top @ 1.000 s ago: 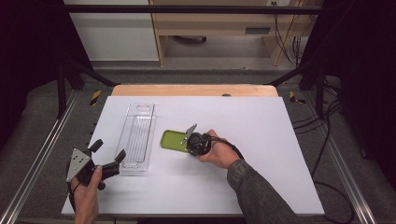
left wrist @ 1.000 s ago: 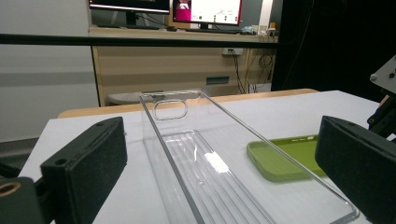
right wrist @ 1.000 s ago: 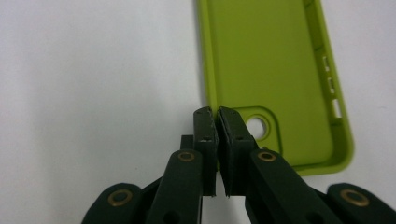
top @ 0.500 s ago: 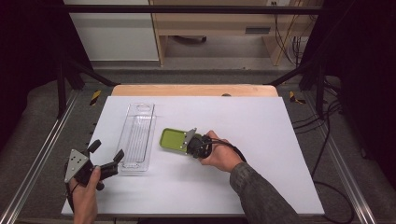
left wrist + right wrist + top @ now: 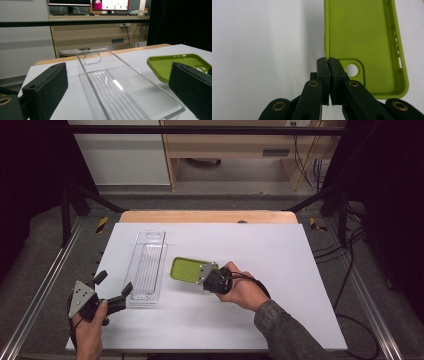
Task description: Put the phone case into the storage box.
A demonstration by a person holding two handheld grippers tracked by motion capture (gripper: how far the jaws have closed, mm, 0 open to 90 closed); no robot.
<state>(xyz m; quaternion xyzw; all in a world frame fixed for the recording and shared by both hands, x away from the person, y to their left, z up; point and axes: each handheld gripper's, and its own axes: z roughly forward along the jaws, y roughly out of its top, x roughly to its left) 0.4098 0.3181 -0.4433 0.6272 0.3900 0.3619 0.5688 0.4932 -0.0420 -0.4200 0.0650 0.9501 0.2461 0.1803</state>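
Right gripper [image 5: 328,61]: jaws pinched tight on the side wall of the green phone case [image 5: 362,37], near its camera cutout; case extends ahead of the jaws over the white table [image 5: 280,250]. Left gripper [image 5: 114,289]: jaws spread wide, holding nothing, the clear plastic tray [image 5: 120,87] just ahead between them.

Plastics, rubber-like pads and a matt white surface

The clear tray [image 5: 120,92] is seen as glossy transparent plastic, ribbed along its floor and catching highlights. The green phone case [image 5: 362,37] is shown as smooth, matt, soft-looking plastic (possibly silicone). The right tongs [image 5: 329,62] are seen with matt black, finely ridged pads and brass-coloured rivets; the left tongs [image 5: 120,85] carry coarse, dull black pads. The surface [image 5: 280,245] is rendered smooth, matt white, edged by pale wood.
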